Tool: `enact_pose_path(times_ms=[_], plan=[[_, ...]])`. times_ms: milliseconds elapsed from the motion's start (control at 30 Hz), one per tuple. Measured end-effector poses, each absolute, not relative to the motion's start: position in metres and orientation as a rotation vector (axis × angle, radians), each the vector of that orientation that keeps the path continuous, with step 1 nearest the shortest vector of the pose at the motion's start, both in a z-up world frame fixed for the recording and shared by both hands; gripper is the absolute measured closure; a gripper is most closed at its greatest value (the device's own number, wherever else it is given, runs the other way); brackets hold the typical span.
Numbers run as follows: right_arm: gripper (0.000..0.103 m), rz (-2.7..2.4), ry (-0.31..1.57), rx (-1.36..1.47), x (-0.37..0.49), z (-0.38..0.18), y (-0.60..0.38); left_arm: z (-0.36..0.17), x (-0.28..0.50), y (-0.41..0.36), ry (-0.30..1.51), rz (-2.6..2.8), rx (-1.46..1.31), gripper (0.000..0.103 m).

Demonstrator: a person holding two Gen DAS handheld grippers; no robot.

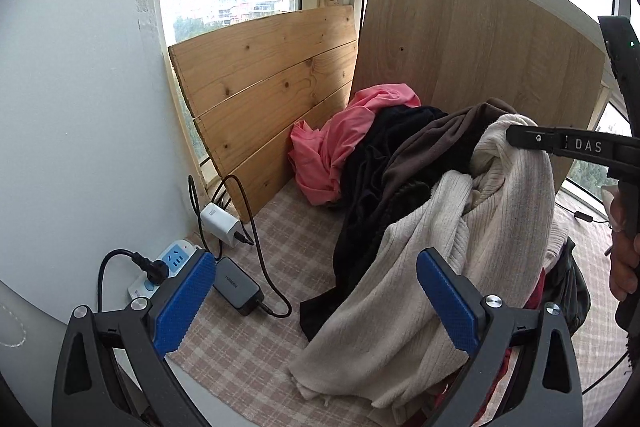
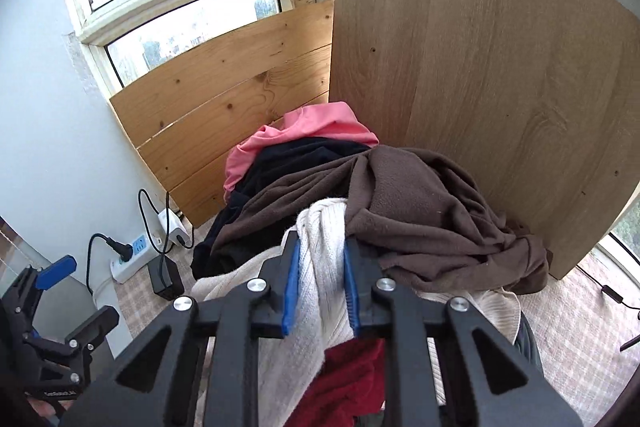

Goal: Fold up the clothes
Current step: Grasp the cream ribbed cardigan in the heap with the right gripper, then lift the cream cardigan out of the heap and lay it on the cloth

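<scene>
The right gripper is pinching a bunched fold of the cream sweater between its blue pads, with the fabric raised above a heap of clothes on the checked cloth in the window corner. The left gripper hangs low in front of the heap with its fingers spread wide and nothing between them. The main risk is a tangle: the brown fleece lies draped over the top of the sweater just beyond the pinch, and the black garment sits against its side, so a lift from here would likely drag one or both along and tip the heap toward the pink top. The pinch also takes only a narrow ridge of a loose knit (stretchy, and probably heavy once it hangs free), so the fabric could creep out of the pads. A wide swing to the left could sweep a sleeve across the power strip and the grey charger lying on the cloth near the wall. The red garment beneath the sweater may ride up with it as well.
</scene>
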State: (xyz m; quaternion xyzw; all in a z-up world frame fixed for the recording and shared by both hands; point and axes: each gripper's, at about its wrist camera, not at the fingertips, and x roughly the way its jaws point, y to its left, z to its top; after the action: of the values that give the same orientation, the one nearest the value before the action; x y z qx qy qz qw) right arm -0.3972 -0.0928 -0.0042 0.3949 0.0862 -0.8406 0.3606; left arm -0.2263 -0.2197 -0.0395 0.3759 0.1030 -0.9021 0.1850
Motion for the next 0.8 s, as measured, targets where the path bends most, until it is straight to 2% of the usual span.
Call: enact_pose_path(times_ms=[67,100,133,167,233,300,367,400,433,467,500,633,767,800], plan=[[0.086,-2.149,0.16,0.95,-0.397,0.027,-0.091,-0.035,-0.223,-0.219,0.287,-2.549,1.049,0.002],[0.101,-2.139,0.129,0.916,-0.398,0.042,-0.09,-0.033,-0.222,-0.218,0.285,-2.553,1.044,0.002],[0.103,-2.129,0.099,0.877,-0.397,0.059,-0.089,-0.031,-0.22,-0.217,0.282,-2.554,1.04,0.002],[0.103,-2.12,0.078,0.795,-0.389,0.086,-0.089,-0.029,-0.217,-0.217,0.279,-2.554,1.037,0.002],[0.103,-2.195,0.163,0.673,-0.374,0.137,-0.101,-0.025,-0.213,-0.217,0.275,-2.559,1.032,0.002],[0.103,-2.162,0.268,0.695,-0.37,0.16,-0.119,-0.022,-0.206,-0.217,0.27,-2.562,1.021,0.002],[0.097,-2.124,0.394,0.743,-0.364,0.16,-0.131,-0.02,-0.198,-0.218,0.268,-2.564,1.009,0.002],[0.08,-2.147,0.454,0.77,-0.361,0.147,-0.132,-0.02,-0.194,-0.218,0.27,-2.564,1.005,0.002],[0.051,-2.169,0.511,0.8,-0.358,0.133,-0.133,-0.021,-0.19,-0.219,0.271,-2.559,1.008,0.002],[0.038,-2.182,0.541,0.854,-0.357,0.111,-0.131,-0.023,-0.186,-0.22,0.272,-2.554,1.012,0.002],[0.032,-2.173,0.531,0.922,-0.36,0.088,-0.128,-0.026,-0.183,-0.221,0.275,-2.544,1.02,0.002],[0.032,-2.073,0.445,1.238,-0.373,0.002,-0.133,-0.038,-0.175,-0.226,0.279,-2.514,1.053,0.002],[0.032,-2.146,0.679,1.259,-0.386,-0.053,-0.172,-0.044,-0.167,-0.229,0.291,-2.495,1.069,0.002],[0.033,-2.136,0.682,1.269,-0.393,-0.064,-0.177,-0.045,-0.164,-0.23,0.297,-2.491,1.069,0.002]])
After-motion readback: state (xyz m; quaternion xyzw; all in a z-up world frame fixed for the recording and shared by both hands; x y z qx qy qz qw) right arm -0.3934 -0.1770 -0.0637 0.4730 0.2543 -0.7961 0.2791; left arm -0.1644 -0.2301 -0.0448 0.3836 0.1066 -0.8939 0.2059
